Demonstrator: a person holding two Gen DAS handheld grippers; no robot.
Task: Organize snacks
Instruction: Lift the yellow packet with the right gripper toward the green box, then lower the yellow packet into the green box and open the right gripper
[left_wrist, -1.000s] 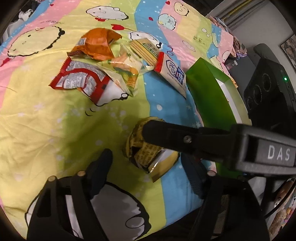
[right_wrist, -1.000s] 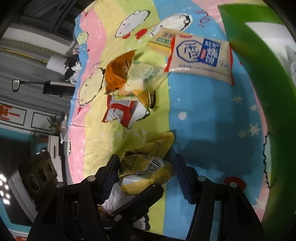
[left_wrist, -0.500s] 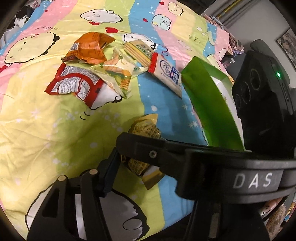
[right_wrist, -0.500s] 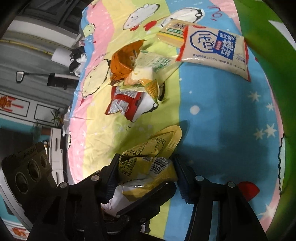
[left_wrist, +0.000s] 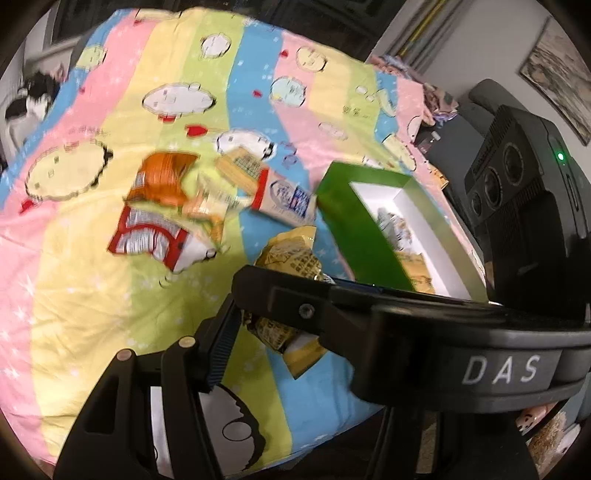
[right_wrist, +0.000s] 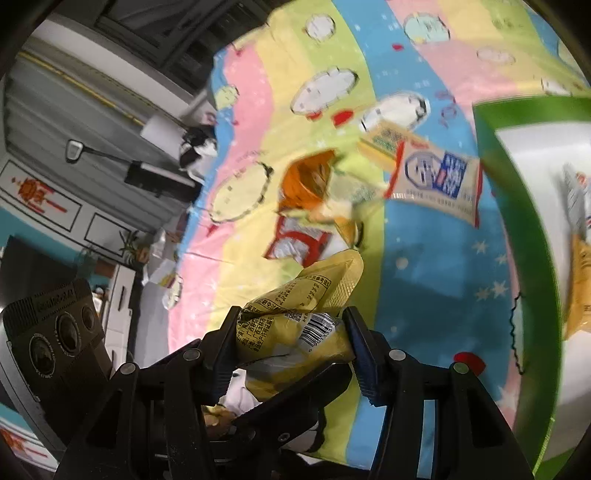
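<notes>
Both the left gripper (left_wrist: 258, 328) and right gripper (right_wrist: 291, 343) are clamped on one crinkled yellow foil snack packet (right_wrist: 295, 314), lifted above the striped cartoon bedspread (left_wrist: 92, 288) near its front edge, beside the green cardboard box (left_wrist: 354, 229).

Bedsheet (left_wrist: 85, 280): pastel stripes of pink, yellow, lime, sky blue; cartoon blobs outlined black, small red hearts, white stars.
Held snack packet (right_wrist: 295, 314): golden yellow, black print, white barcode patch.
Box (left_wrist: 354, 236): bright green outside, white inside.
Chip bag (left_wrist: 166, 177): orange.
Wrapper (left_wrist: 147, 240): red border, silver-white panel.
Biscuit pack (right_wrist: 436, 181): cream, blue label, red edge.
Claws (right_wrist: 291, 347): black.
</notes>
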